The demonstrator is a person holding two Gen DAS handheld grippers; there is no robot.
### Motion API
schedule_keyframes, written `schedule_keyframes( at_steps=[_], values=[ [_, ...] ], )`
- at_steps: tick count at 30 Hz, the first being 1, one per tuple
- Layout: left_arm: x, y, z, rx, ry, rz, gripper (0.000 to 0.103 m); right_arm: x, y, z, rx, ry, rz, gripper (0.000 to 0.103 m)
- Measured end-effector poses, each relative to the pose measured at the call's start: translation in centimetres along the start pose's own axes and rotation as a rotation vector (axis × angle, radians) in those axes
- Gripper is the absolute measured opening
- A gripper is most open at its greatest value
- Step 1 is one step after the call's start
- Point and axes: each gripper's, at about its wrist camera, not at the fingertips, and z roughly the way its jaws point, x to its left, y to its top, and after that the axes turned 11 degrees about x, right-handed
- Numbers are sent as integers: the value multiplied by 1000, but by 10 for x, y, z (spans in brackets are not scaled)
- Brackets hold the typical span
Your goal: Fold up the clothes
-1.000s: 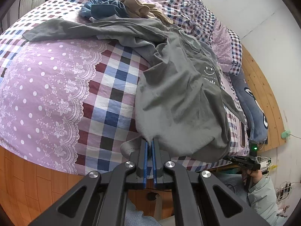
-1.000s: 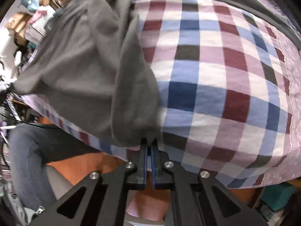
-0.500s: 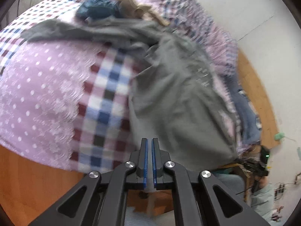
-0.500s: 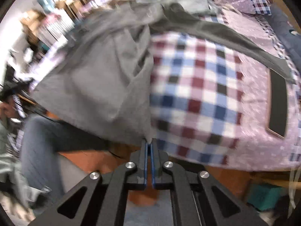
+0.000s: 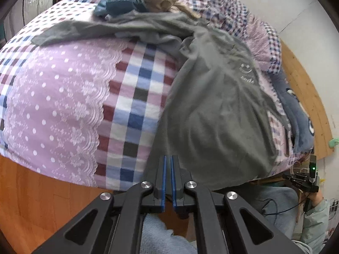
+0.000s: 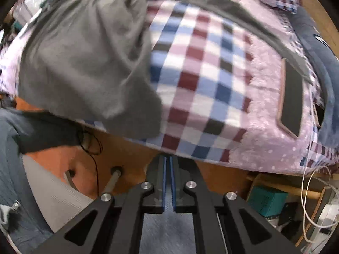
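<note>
A smiley print (image 5: 245,68) on the grey shirt (image 5: 211,114) is shown only ahead of the left tongs (image 5: 168,160). A phone (image 6: 291,97) is seen only to the right of the right tongs (image 6: 168,160). Both pairs are nearly together, with nothing visibly clamped.

A home bedroom: quilted bed (image 5: 63,97) strewn with clothes (image 5: 131,4), wooden floor (image 5: 31,201).

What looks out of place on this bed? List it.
The grey long-sleeved shirt with a smiley print lies bunched and askew, its hem hanging over the edge of the checked bedspread. A flat dark phone-like slab lies loose on the bedspread, where folding would happen.
</note>
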Motion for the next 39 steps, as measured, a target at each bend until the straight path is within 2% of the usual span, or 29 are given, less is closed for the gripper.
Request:
schedule_keyframes(
  at_steps=[4,6,8,10,11,13,14,15,16,17,18,20,23,24,27,32,34,39],
  values=[
    [-18,3,-10,-49,-42,26,3,-16,1,-38,-162,44,99,3],
    [-35,6,-17,-84,-68,51,4,-5,5,-52,-271,96,159,3],
    [-51,9,-24,-118,-95,76,6,-10,13,-73,-384,126,203,4],
    [-68,13,-30,-153,-121,101,10,-8,25,-93,-511,154,238,5],
    [-77,14,-34,-170,-134,114,16,-9,29,-105,-582,172,262,7],
    [-98,18,-43,-215,-168,151,27,-15,33,-123,-701,206,307,17],
    [-112,21,-49,-243,-189,178,34,-17,34,-132,-761,223,330,29],
    [-124,24,-51,-266,-210,195,43,-20,36,-139,-810,235,347,46],
    [-136,28,-54,-288,-231,210,48,-24,38,-143,-854,247,362,52],
    [-148,32,-57,-310,-252,226,58,-27,40,-148,-894,259,379,56],
    [-160,35,-59,-332,-273,242,62,-32,43,-151,-921,274,390,59],
    [-187,45,-62,-366,-324,270,62,-46,52,-156,-984,305,422,72],
    [-228,58,-56,-395,-369,302,67,-72,62,-155,-1079,285,480,80],
    [-244,63,-53,-406,-384,315,75,-81,64,-154,-1107,269,499,82],
    [-286,72,-43,-428,-415,351,84,-109,62,-142,-1164,201,582,85],
    [-372,90,1,-392,-421,452,84,-150,41,-105,-1184,146,791,85],
    [-401,95,24,-372,-426,492,84,-170,37,-92,-1148,118,866,85],
    [-471,104,86,-313,-426,550,84,-220,20,-67,-1102,116,1054,85]
  ],
)
